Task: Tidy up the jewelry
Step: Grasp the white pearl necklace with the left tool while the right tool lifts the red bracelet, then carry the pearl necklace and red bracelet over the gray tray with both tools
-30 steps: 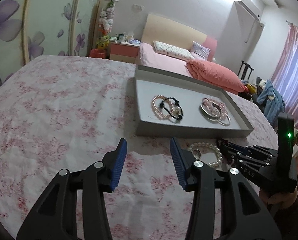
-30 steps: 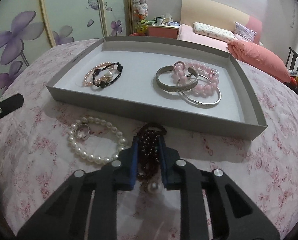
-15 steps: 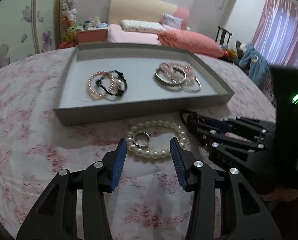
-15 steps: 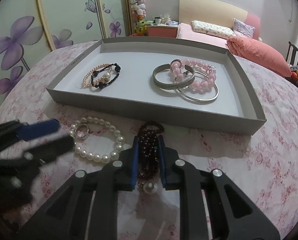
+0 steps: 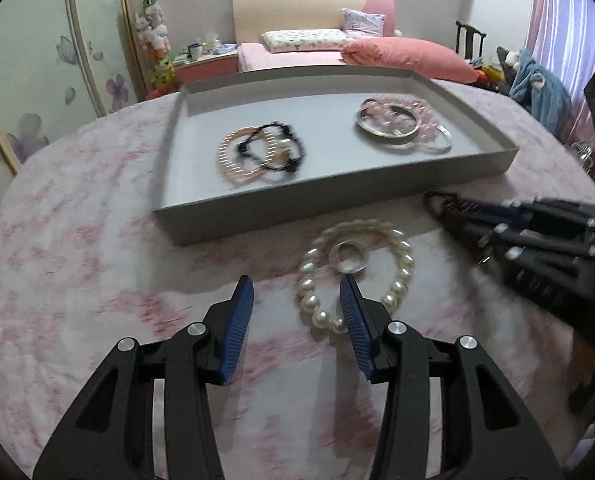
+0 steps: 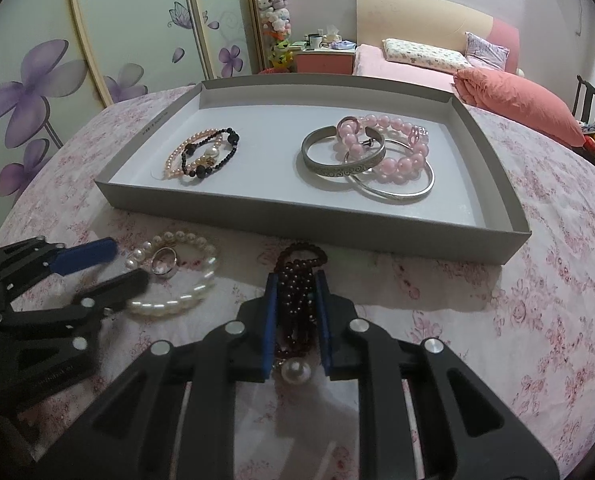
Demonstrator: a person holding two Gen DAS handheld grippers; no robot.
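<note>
Pink floral cloth covers the surface where the right gripper is clamped on a dark red bead bracelet, just before the near wall of the grey tray. Beside it, the left gripper hangs spread wide over a white pearl bracelet with a silver ring lying inside its loop. Inside the tray lie a peach-and-black beaded pair on the left and silver bangles with pink beads on the right.

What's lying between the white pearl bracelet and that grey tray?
Only bare pink floral tablecloth lies between the white pearl bracelet and the shallow grey tray; the left wrist view shows it. A silver ring lies inside the bracelet's loop.
</note>
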